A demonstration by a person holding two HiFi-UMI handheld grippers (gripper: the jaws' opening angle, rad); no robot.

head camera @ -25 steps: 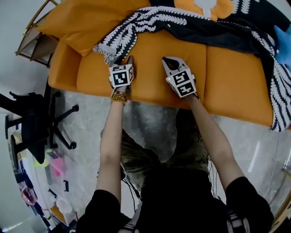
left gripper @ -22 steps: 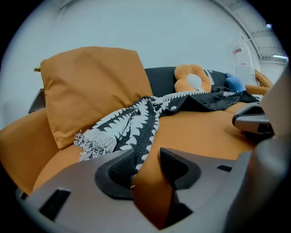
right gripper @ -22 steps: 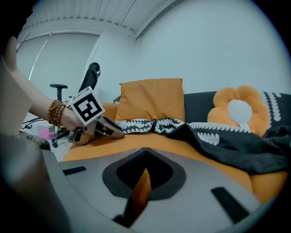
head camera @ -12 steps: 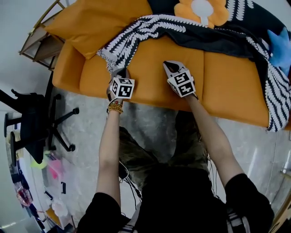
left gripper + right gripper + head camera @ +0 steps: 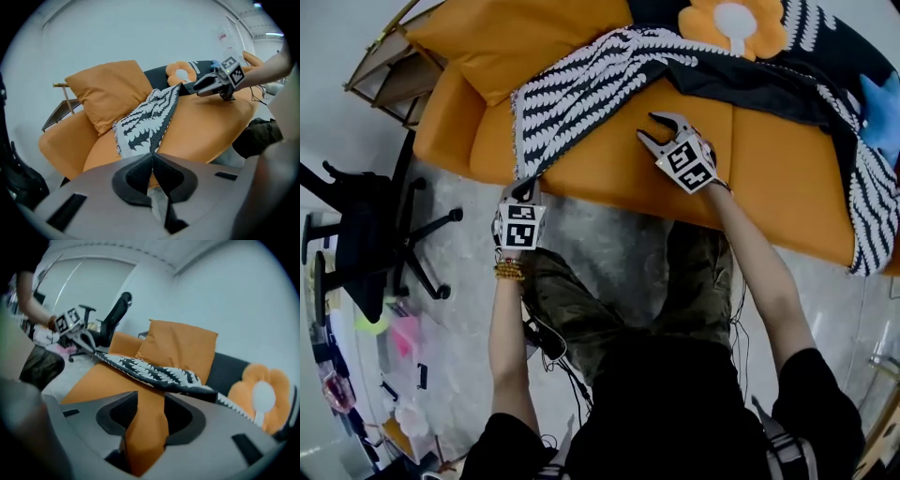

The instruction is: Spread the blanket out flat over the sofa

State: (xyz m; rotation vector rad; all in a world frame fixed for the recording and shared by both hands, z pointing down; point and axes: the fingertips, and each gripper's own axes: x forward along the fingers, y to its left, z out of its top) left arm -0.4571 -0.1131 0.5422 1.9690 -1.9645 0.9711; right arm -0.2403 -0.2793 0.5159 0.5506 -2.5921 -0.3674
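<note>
The black-and-white patterned blanket point(image 5: 581, 89) is drawn across the orange fabric sofa point(image 5: 769, 159), its fringed corner clamped in the left gripper point(image 5: 527, 185) beyond the seat's front edge. The right gripper point(image 5: 662, 129) is held above the seat, its jaws just opened and empty.

Soft, even indoor light, faint shadows, heavy fisheye bending, dark corners, blurred foreground in both gripper views.

Flower cushion point(image 5: 733, 21) cut by top edge, blue thing point(image 5: 883, 108) by right edge, sofa point(image 5: 769, 159) end unseen
</note>
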